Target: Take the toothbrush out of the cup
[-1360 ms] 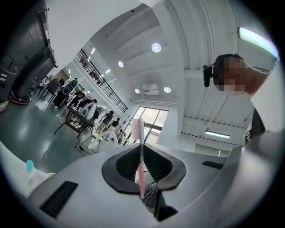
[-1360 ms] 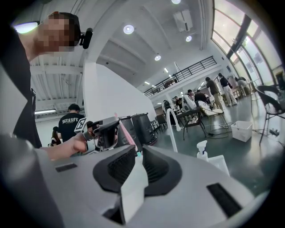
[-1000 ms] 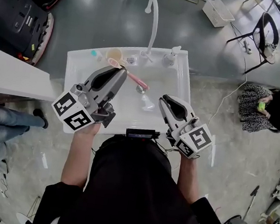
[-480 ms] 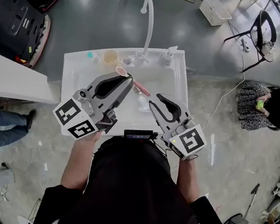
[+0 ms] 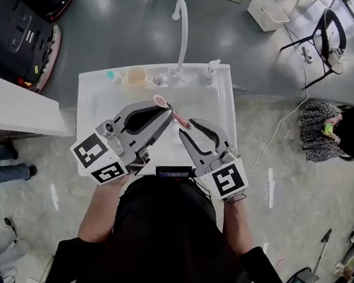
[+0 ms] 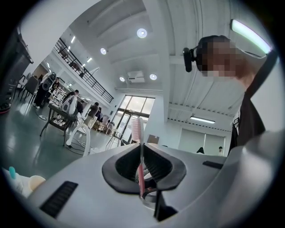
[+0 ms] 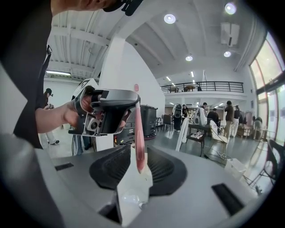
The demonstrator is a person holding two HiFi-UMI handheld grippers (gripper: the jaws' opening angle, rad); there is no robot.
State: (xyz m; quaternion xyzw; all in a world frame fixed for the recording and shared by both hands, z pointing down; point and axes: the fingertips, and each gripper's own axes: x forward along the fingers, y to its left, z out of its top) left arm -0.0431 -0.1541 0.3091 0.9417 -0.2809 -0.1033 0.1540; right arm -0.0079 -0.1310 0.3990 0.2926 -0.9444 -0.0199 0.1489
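- My right gripper (image 5: pixel 183 134) has swung in from the right side of the basin and rolled over. It now sits almost tip to tip with my left gripper (image 5: pixel 166 111); a second ago they were well apart.
- The translucent white plastic cup (image 7: pixel 133 187) was free of my right jaws a second ago. Now those jaws are pinched on it.
- The slim pink plastic toothbrush (image 6: pixel 139 133) is clamped in my fully closed left jaws, bristle head poking out past the tips. Its handle end looks to be at or just inside the cup's mouth, so I judge the pull-out isn't finished.
- Below sits the white rectangular sink (image 5: pixel 90 90), with its tall white curved tap (image 5: pixel 181 34) behind. A white pump bottle (image 5: pixel 206 73) and a small beige tumbler (image 5: pixel 136 76) stand on the back ledge.
- Nothing blocks drawing the two apart; the tap stands well clear.
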